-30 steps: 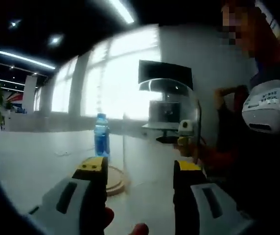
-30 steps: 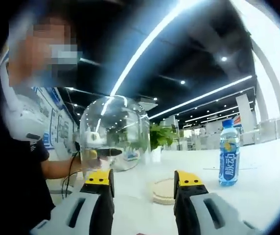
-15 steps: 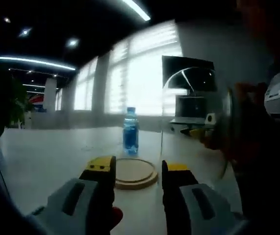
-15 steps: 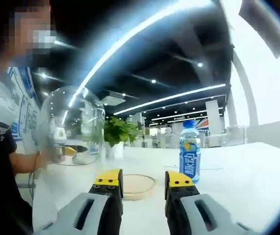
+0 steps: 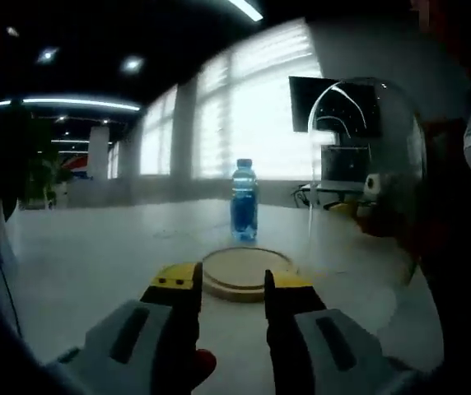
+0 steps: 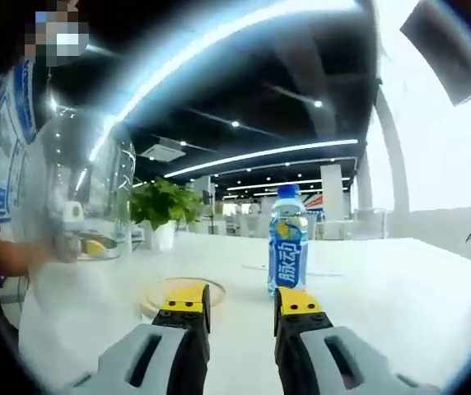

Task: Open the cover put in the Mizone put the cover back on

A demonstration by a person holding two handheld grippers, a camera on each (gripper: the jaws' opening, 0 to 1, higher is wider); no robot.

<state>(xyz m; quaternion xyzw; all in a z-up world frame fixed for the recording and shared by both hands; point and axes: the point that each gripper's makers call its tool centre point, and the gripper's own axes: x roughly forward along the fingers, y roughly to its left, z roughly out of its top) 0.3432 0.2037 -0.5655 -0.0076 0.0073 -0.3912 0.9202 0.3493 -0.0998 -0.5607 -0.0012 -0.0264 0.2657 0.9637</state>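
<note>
In the left gripper view the left gripper has its jaws narrowly apart and empty; the round wooden base lies on the table just past the tips, the Mizone bottle stands upright beyond the base, and the clear dome cover is off the base, to the right. In the right gripper view the right gripper is likewise narrow and empty, with the bottle just ahead, slightly right, the base ahead on the left, and the cover far left beside a potted plant.
</note>
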